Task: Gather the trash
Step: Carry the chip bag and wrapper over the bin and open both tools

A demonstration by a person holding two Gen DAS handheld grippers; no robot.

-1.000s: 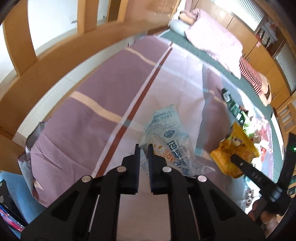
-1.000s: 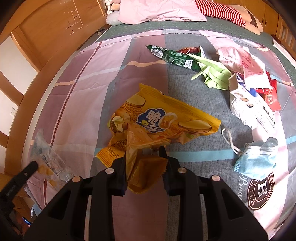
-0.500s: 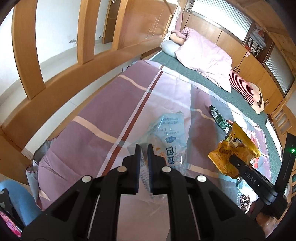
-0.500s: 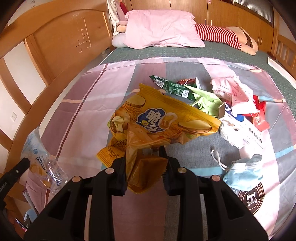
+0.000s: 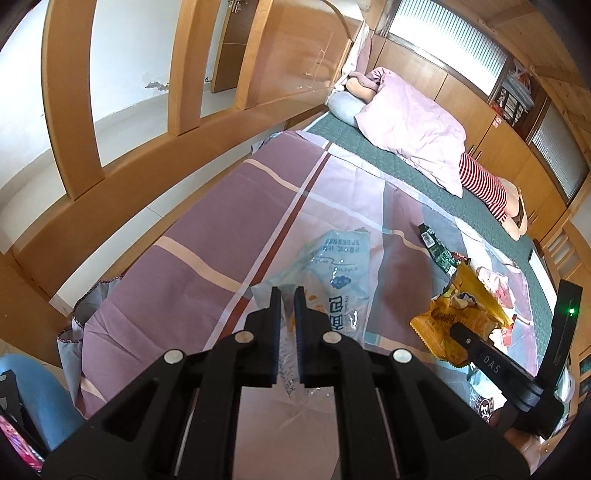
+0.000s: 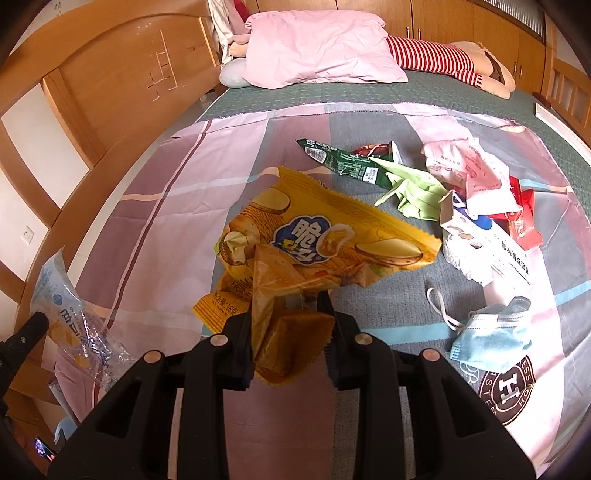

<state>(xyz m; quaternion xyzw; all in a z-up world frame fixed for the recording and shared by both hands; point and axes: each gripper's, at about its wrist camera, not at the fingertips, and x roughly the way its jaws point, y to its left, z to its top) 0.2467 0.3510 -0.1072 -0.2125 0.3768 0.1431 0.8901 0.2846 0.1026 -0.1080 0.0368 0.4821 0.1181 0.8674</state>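
Pickup step: left gripper (image 5: 287, 295) jaws clamp the clear wrapper (image 5: 332, 273), right gripper (image 6: 291, 302) jaws pinch the yellow chip bag (image 6: 317, 236); next, bin both, then the litter (image 6: 476, 192) at 2 o'clock.

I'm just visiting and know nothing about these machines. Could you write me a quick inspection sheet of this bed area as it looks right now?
Surface: checked bedsheet spread over a green mattress cover.
Job's things: yellow snack bag and clear blue-printed plastic bag, each lifted in tongs.
Clutter: green wrapper, light green mask, pink packet, white box, red wrappers, blue face mask lie on the sheet.
Grippers: left tongs shut on the plastic bag; right tongs shut on the snack bag.
Cables: nothing seen.
Surroundings: wooden bed frame, pink pillow, striped plush, wooden cupboards.
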